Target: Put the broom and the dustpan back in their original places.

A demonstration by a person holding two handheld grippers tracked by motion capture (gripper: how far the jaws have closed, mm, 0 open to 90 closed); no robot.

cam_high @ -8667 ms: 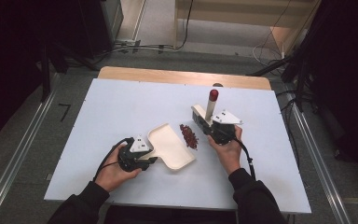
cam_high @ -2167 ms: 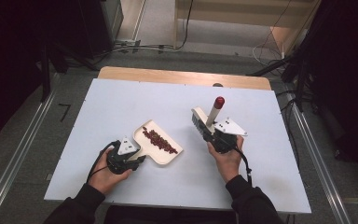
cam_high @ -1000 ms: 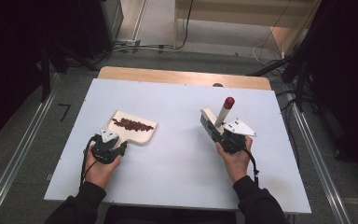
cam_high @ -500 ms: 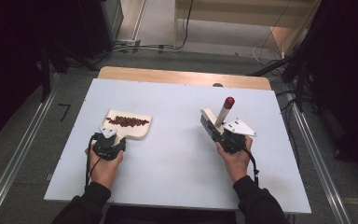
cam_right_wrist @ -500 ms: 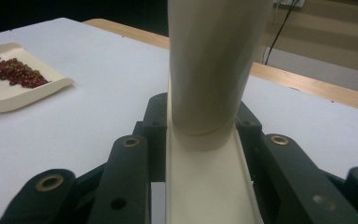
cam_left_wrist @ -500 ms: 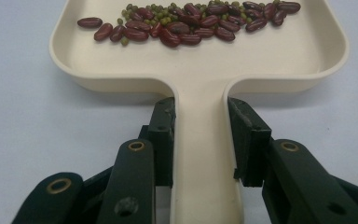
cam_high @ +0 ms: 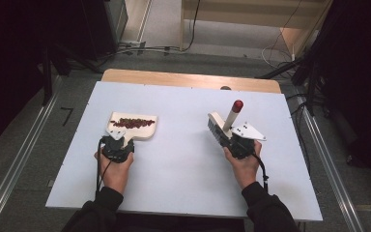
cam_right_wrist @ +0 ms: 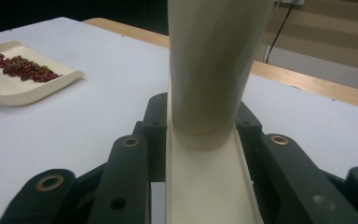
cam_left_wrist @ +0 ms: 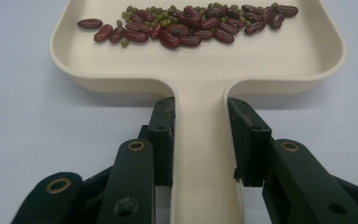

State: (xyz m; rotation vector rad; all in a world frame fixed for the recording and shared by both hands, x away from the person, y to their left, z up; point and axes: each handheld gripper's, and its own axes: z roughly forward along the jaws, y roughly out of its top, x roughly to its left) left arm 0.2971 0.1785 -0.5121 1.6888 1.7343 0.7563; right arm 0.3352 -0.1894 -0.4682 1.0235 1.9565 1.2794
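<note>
Keeping the dustpan (cam_left_wrist: pixel 200 70) flat by pinching its handle with our left tool (cam_high: pixel 117 146) so the beans (cam_left_wrist: pixel 191 25) stayed put; right tool (cam_high: pixel 239 142) clamped the brush (cam_high: pixel 222 126) upright.

Black sleeves, black jaws, brass rivets

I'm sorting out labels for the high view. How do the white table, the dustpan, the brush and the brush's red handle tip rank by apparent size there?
Largest to smallest in the high view:
1. white table
2. dustpan
3. brush, partly hidden by the right gripper, so its place against the dustpan is unsure
4. red handle tip
</note>
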